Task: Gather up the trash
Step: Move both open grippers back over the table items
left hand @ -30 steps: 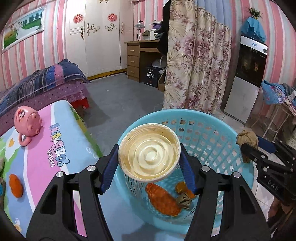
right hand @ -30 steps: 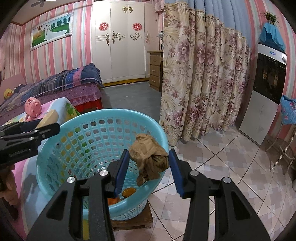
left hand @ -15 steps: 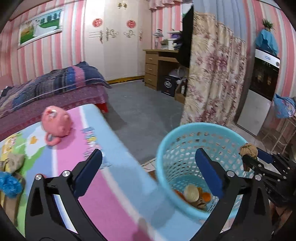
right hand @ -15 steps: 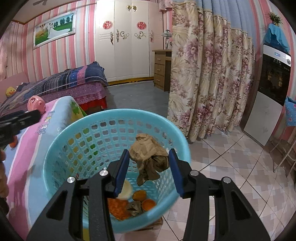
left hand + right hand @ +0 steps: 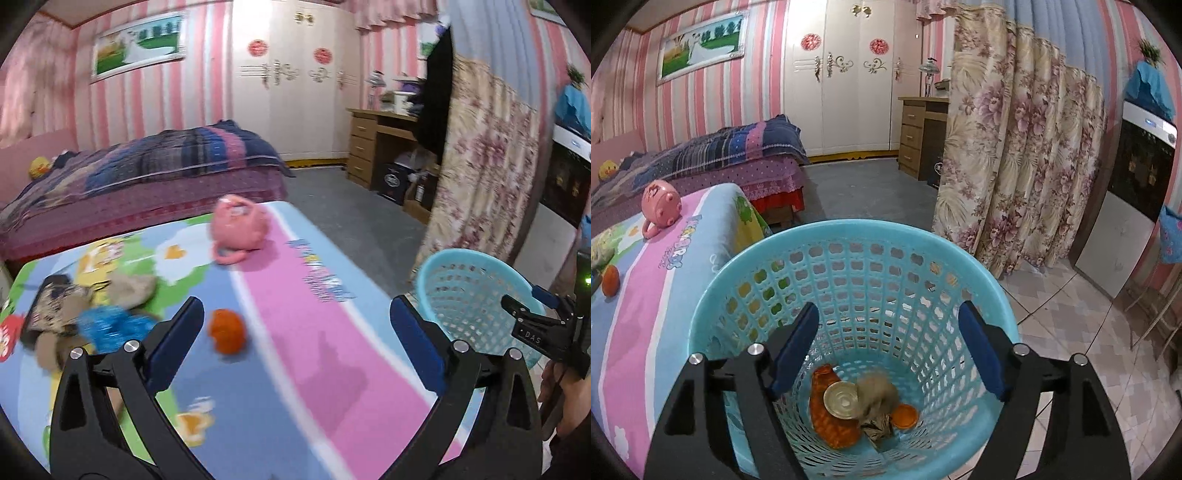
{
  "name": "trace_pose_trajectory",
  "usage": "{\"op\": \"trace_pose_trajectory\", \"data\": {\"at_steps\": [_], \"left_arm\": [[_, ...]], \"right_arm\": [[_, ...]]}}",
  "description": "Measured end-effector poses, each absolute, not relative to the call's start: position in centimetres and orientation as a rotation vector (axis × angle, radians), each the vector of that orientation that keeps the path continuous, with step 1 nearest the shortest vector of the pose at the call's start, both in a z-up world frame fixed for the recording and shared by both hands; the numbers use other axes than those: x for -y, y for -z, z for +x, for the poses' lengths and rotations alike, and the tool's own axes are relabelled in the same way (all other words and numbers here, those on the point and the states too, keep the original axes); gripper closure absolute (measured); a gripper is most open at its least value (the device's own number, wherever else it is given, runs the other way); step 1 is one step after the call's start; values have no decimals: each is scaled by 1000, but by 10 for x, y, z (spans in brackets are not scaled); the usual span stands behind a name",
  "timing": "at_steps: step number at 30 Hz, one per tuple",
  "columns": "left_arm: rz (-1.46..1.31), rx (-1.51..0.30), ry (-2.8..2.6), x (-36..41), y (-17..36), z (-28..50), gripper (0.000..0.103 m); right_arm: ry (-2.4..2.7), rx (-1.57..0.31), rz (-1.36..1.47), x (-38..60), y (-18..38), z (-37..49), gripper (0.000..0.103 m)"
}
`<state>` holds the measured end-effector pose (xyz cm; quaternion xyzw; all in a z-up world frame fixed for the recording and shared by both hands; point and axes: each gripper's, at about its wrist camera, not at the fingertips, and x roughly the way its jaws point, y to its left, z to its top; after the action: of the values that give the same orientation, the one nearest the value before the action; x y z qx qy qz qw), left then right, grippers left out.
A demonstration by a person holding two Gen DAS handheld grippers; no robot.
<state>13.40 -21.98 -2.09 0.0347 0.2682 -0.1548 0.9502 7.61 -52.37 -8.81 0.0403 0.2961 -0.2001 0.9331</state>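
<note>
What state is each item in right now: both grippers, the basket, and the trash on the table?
Left gripper: open, empty, over the table.
Right gripper: open, empty, above the basket.
Blue basket: upright, holding trash.
Paper cup: lying in the basket.
Brown paper wad: in the basket, blurred.
Orange peel: lying on the table.
Blue wrapper: crumpled on the table.
Pink mug: tipped on its side.

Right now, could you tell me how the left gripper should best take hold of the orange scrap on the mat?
Close across the middle of the orange scrap, coming from above. It is a small rounded lump lying flat on the mat, clear of the blue wrapper; the left gripper is open.
</note>
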Motion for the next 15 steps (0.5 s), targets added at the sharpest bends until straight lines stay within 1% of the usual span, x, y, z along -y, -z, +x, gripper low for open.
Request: {"op": "trace_pose_trajectory", "data": {"at_steps": [3, 4, 7, 11, 15], "left_arm": [[24, -546, 272, 192, 16, 134, 5], [18, -543, 256, 183, 14, 133, 5], [3, -539, 211, 157, 11, 131, 5], [-13, -540, 164, 129, 12, 131, 5], [38, -517, 134, 110, 11, 131, 5]], "right_arm": [[410, -596, 88, 517, 81, 77, 13], [415, -593, 88, 515, 79, 77, 12], [420, -588, 93, 503, 72, 78, 9], [389, -586, 82, 480, 62, 80, 8], [333, -571, 46, 443, 53, 86, 6]]}}
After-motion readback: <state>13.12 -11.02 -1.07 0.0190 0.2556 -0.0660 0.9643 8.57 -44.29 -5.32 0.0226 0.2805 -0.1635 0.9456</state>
